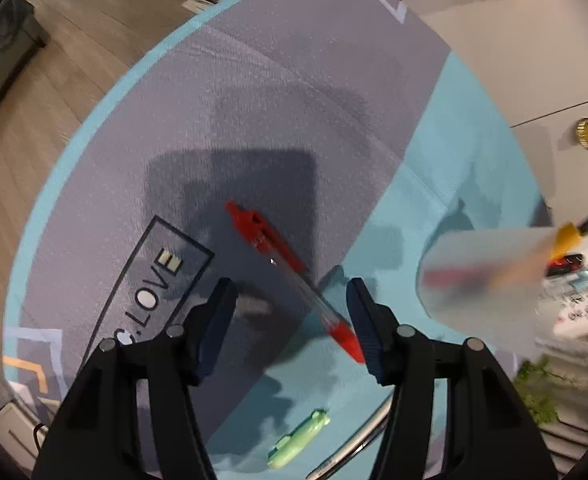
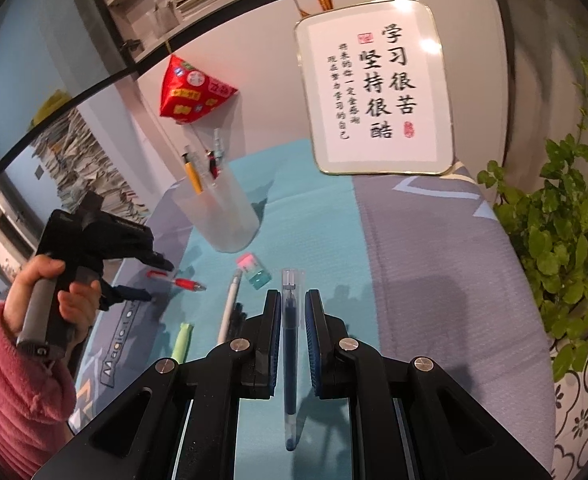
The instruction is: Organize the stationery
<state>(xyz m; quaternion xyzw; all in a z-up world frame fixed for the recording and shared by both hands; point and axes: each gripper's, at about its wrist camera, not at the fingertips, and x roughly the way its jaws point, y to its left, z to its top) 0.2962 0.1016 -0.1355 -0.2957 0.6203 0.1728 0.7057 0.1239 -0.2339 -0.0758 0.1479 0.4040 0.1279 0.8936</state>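
A red pen [image 1: 290, 276] lies on the grey and teal desk mat [image 1: 254, 100]. My left gripper [image 1: 290, 308] is open above it, with the pen's red tip beside the right finger. The same pen [image 2: 178, 280] and left gripper [image 2: 142, 280] show in the right wrist view. My right gripper [image 2: 292, 336] is open around a blue pen [image 2: 289, 356] lying on the mat; the jaws stand close to it on both sides without touching. A frosted pen cup [image 2: 222, 208] holding several pens stands at the back; it appears blurred in the left wrist view [image 1: 490, 276].
A white pen [image 2: 229, 308], a green marker [image 2: 182, 342] and a pink and teal eraser [image 2: 254, 270] lie on the mat. The green marker also shows in the left wrist view [image 1: 300, 434]. A framed calligraphy sign [image 2: 378, 88], a red packet [image 2: 192, 92] and a plant [image 2: 566, 232] stand around.
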